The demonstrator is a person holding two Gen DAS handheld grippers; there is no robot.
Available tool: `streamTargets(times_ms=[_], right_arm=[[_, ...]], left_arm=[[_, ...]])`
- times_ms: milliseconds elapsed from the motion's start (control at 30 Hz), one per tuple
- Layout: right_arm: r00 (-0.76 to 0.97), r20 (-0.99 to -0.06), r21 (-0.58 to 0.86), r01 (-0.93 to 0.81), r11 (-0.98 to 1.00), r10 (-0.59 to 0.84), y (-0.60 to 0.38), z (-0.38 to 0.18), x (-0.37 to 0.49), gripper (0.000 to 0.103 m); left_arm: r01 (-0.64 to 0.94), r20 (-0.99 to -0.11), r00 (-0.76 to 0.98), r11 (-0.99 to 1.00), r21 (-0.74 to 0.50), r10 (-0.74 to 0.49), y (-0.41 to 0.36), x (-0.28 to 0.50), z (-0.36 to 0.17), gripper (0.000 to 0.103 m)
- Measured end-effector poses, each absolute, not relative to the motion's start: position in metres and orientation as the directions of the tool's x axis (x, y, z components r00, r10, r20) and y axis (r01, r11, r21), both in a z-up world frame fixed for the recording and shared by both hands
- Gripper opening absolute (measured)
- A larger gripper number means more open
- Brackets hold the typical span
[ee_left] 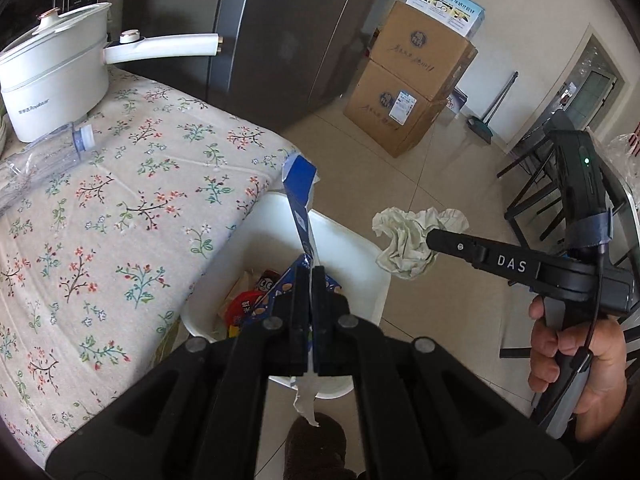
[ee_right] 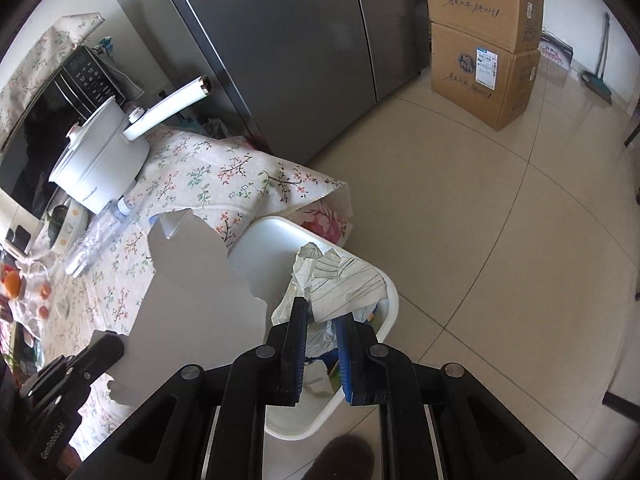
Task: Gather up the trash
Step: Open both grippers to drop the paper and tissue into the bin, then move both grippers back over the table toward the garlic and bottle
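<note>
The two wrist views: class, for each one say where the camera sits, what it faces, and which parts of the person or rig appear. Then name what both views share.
Left wrist: sits behind the left claw, shut on a torn blue carton, facing down at the white bin; right hand shows.
Right wrist: behind the right claw, shut on crumpled paper, above the bin; left claw at lower left.
Shared: bin, floral tablecloth, white pot, cardboard boxes.

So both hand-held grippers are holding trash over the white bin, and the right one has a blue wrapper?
Not quite. The right hand-held gripper holds crumpled paper, as the left wrist view shows. The blue wrapper is in the left hand-held gripper. Both are at the white bin.
</note>
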State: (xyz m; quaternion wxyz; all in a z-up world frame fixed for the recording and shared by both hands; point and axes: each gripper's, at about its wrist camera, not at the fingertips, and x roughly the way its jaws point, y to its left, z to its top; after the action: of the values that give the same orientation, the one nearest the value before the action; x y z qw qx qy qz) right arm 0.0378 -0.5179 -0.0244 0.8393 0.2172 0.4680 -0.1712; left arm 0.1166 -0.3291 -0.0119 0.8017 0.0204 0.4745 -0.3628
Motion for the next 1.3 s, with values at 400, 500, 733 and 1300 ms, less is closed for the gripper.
streamTargets(times_ms=[400,500,733,1300], right_arm=[[0.496,-0.865,0.209,0.503,0.839,-0.082,-0.518,-0.027,0.039,0.015],[0.494,-0.865,0.202,0.500,0.842,-0.085,-0.516,-0.028,0.041,0.015],[0.477,-0.875,0.183,0.482,0.857,-0.082,-0.508,-0.032,0.052,0.015],[0.501,-0.860,0.139,0.417,0.898,-0.100,-0.458,-0.021,0.089,0.073]], left_arm=[[0.559,-0.854,0.254,0.789,-0.253,-0.454,-0.350,0.141,-0.051,0.002],[0.562,-0.850,0.260,0.787,-0.253,-0.459,-0.344,0.142,-0.052,0.007],[0.589,-0.830,0.330,0.785,-0.191,-0.449,-0.322,0.133,-0.032,0.061],[0.423,-0.808,0.545,0.906,0.033,-0.225,-0.165,0.144,-0.008,0.098]])
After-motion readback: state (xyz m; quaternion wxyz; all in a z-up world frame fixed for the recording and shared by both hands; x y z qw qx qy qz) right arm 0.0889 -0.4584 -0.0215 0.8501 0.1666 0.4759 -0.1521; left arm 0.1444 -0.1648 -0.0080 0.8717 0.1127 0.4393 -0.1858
